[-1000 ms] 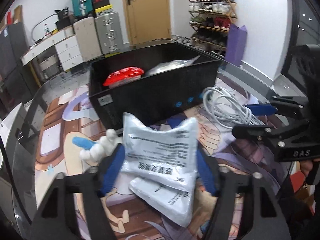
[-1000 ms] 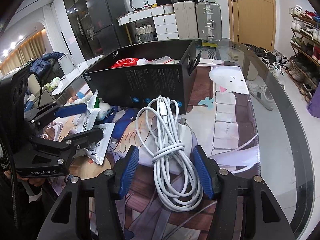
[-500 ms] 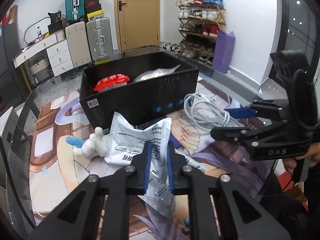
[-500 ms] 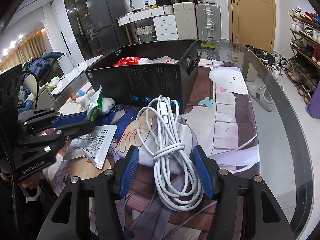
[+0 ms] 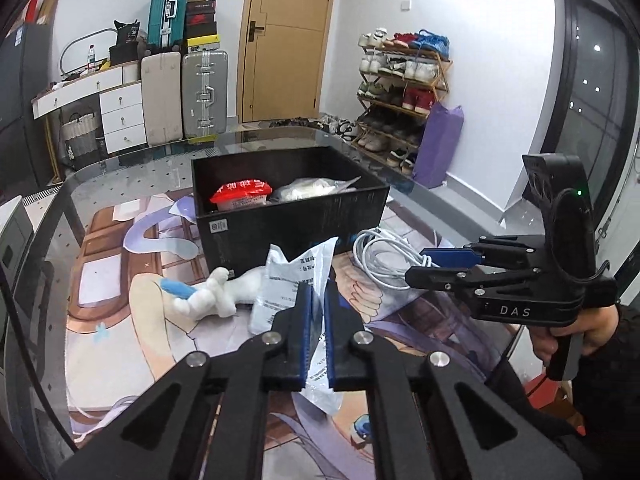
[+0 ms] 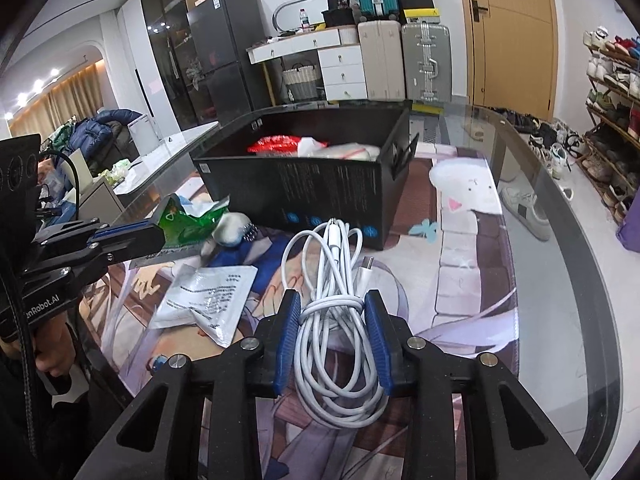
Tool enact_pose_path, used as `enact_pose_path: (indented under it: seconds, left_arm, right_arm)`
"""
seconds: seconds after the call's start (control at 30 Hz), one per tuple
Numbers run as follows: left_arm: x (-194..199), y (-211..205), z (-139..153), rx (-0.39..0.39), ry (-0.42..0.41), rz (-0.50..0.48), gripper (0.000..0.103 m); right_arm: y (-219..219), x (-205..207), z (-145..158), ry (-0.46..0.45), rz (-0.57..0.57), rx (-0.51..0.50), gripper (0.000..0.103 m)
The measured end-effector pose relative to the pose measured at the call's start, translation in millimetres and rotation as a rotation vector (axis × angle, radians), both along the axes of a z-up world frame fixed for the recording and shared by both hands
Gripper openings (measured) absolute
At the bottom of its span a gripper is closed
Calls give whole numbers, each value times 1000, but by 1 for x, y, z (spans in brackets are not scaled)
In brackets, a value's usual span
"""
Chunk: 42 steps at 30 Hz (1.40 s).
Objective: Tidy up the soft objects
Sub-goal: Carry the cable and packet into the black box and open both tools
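Note:
My left gripper point(image 5: 316, 292) is shut on a white printed pouch point(image 5: 294, 276) and holds it up off the mat; the pouch's green side point(image 6: 180, 220) shows in the right wrist view. A second white pouch point(image 6: 208, 300) lies flat on the mat. A white plush toy point(image 5: 208, 292) with a blue part lies by the black box point(image 5: 288, 224), which holds a red packet point(image 5: 240, 194) and a clear bag point(image 5: 312, 188). My right gripper point(image 6: 332, 308) has its blue pads either side of a coiled white cable point(image 6: 336, 312), closing in on it.
The glass table edge point(image 6: 580, 260) curves to the right. A printed mat point(image 5: 120, 340) covers the tabletop. Suitcases, drawers and a shoe rack point(image 5: 400, 88) stand behind the table.
My left gripper closed on the white pouch and lifted it off the mat. My right gripper's fingers narrowed around the white cable.

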<state>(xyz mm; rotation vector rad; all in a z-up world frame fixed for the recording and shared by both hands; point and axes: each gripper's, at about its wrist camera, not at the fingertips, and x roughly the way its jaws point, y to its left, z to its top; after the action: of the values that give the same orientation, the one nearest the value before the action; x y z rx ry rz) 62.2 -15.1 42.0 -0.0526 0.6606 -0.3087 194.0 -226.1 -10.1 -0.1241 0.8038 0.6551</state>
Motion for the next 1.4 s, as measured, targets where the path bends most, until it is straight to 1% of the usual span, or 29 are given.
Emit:
enact_pose_path:
  seconds: [0.37,0.7,1.0,1.4]
  left_arm:
    - [-10,8,13,-72,-19,-3,2]
    - [-11,12,25,-83,-38,3,2]
    - [-5,17,46,-94,-72,15,2]
    - [14,29,76,-118,-122,19,2]
  right_arm:
    - [-2,-11,15,-35,5,26,33]
    - [-7,-16,29,-61,2,51,33]
    - [-8,-23,44,-84,0,93,33]
    - [3,-20,82,-146,-2,111,33]
